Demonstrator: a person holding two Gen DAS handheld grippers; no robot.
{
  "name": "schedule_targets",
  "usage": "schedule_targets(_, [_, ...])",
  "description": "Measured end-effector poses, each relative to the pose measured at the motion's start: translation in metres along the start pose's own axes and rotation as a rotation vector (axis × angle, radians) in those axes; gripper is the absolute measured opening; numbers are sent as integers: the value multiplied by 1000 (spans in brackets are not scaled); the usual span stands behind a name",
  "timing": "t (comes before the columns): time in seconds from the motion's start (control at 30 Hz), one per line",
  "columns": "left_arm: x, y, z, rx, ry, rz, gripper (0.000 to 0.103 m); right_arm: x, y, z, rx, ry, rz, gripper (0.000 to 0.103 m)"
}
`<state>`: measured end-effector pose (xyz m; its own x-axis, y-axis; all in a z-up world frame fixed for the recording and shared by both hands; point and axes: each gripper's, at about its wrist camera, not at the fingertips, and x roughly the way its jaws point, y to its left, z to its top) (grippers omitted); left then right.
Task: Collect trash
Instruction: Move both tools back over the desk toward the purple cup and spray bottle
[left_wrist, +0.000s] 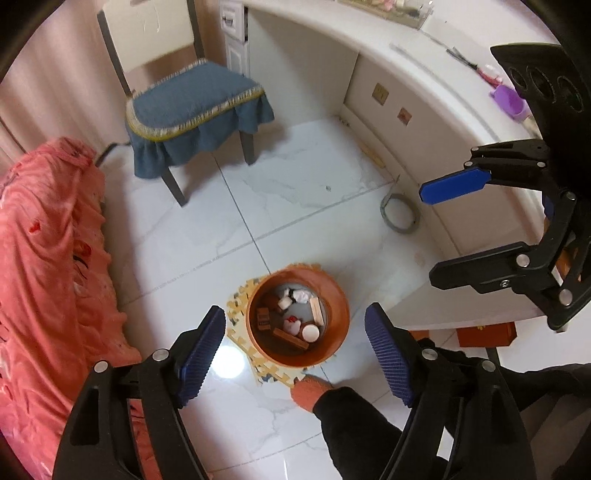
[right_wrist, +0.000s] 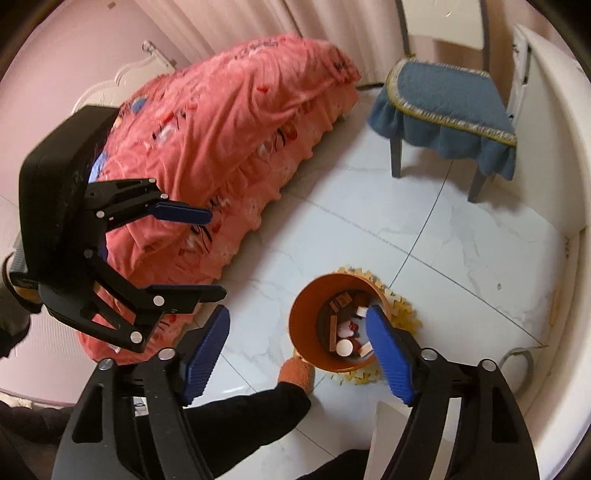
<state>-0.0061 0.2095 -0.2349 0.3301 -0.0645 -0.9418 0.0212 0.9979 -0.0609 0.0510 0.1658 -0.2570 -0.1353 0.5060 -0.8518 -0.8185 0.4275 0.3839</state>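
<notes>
An orange round bin (left_wrist: 338, 295) stands on the white tiled floor, on a yellow foam mat (left_wrist: 238, 295). Several bits of trash (left_wrist: 295, 325) lie inside: wooden blocks, white caps, crumpled paper. My left gripper (left_wrist: 295, 312) hangs high above the bin, open, with nothing between its blue pads. At the right edge of the left wrist view my right gripper (left_wrist: 428, 236) is also open and empty. In the right wrist view the bin (right_wrist: 303, 321) sits below my right gripper (right_wrist: 297, 314), with trash (right_wrist: 345, 332) inside it, and my left gripper (right_wrist: 216, 254) is at the left, open.
A chair with a blue cushion (left_wrist: 192, 99) stands beyond the bin. A bed with a pink cover (left_wrist: 48, 258) fills the left. A curved white desk (left_wrist: 424, 74) runs along the right, a grey ring (left_wrist: 400, 214) on the floor beside it. A person's foot in an orange sock (left_wrist: 310, 391) rests by the mat.
</notes>
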Motion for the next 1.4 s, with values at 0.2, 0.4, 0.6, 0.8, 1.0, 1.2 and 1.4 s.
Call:
schedule_targets(0.2, [-40,-31,10,58,-47,36,82,-69,12,-10,-17,-68,-20,78])
schedule_targets(0.4, [-80,-70,22,127,-121,49,85,-142,14,-31,10,-165,-70,80])
schedule_targets(0.6, [-103,-117,37,225,-178,37,89,-206,1,-65,62,-241,-135,81])
schedule_targets(0.8, [-116,-158,50,322,-216,18,89,-252,-15,-98,112,-299,-190,81])
schedule_targets(1.0, [-120,-197,66,406,-231,-6,89,-289,-39,-131,185,-359,-237,81])
schedule_targets(1.2, [-112,-237,91,472,-230,-40,89,-319,-73,-161,273,-407,-282,81])
schedule_targets(1.4, [-94,-278,117,524,-217,-78,89,-341,-111,-191,344,-425,-322,81])
